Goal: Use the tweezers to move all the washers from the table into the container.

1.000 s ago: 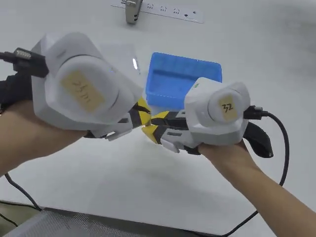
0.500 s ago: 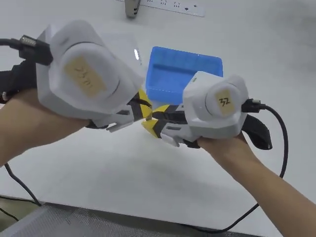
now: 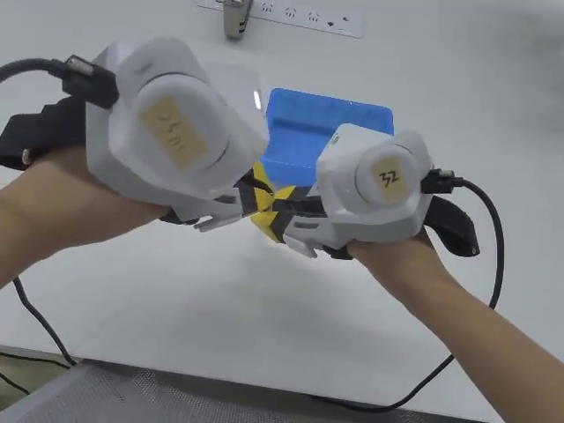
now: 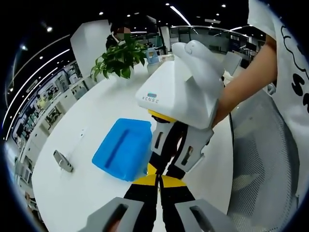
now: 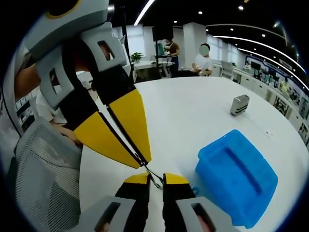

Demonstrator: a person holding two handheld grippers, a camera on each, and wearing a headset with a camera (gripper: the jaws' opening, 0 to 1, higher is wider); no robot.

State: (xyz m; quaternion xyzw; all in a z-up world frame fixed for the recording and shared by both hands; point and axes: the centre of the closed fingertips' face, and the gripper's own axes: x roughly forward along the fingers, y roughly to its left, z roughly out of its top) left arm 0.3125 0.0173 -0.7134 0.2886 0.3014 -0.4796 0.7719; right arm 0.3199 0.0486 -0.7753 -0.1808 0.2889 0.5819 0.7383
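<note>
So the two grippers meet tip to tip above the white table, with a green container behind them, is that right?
Not quite: the container is blue, not green, as the head view shows. The rest stands: the left gripper and right gripper meet tip to tip above the white table, with the container behind them.

**White table and what it carries**

The white table [image 3: 264, 291] is smooth and pale. A blue rectangular plastic container [image 3: 295, 163] sits on it at 12 o'clock from the middle of the head view. Farther back, at 11 o'clock, stands a small grey metal block [image 3: 235, 19], just beside a flat white socket strip [image 3: 304, 18] lying along the far side.
</note>
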